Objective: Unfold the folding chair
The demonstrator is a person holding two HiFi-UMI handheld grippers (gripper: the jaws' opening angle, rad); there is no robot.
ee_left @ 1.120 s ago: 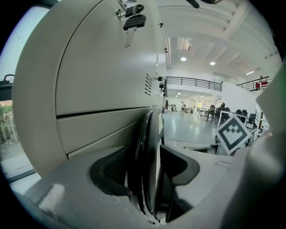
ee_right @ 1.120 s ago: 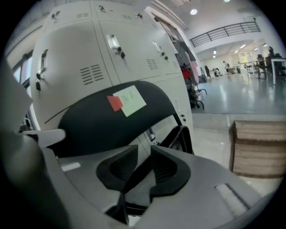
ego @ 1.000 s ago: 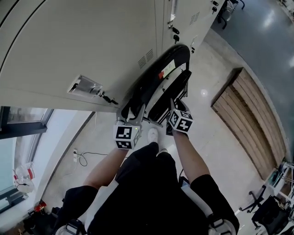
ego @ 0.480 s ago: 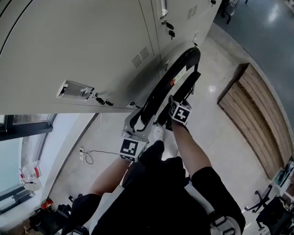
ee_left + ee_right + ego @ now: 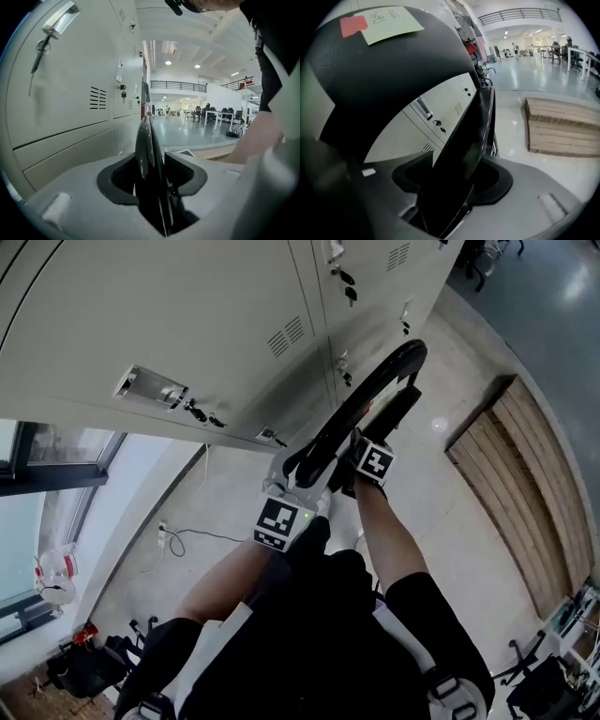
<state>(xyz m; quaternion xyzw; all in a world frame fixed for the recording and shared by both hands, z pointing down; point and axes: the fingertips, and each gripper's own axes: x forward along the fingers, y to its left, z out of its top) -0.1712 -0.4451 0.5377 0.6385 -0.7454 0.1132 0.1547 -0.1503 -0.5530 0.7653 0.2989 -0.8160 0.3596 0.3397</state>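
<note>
The black folding chair (image 5: 367, 390) stands folded in front of the lockers, with its curved backrest rim towards them. My left gripper (image 5: 298, 482) grips the near end of that rim; the thin glossy edge (image 5: 146, 145) sits upright between the left gripper's (image 5: 152, 187) pads. My right gripper (image 5: 362, 442) is at the seat panel (image 5: 398, 411). In the right gripper view the right gripper's (image 5: 454, 187) jaws are closing with the dark seat panel (image 5: 468, 136) slanting between them. The backrest (image 5: 384, 61) looms at the left, with a red sticker (image 5: 353, 26) and a pale note (image 5: 391, 19) on it.
Grey lockers (image 5: 187, 324) with keys in their locks stand just behind the chair. A low wooden platform (image 5: 525, 474) lies on the glossy floor to the right. A cable (image 5: 178, 535) trails on the floor at the left near a window. The person's legs are directly below.
The chair and both grippers have shifted up and to the right in the head view. The left gripper has moved along the backrest rim, and the right gripper has settled onto the seat panel.
</note>
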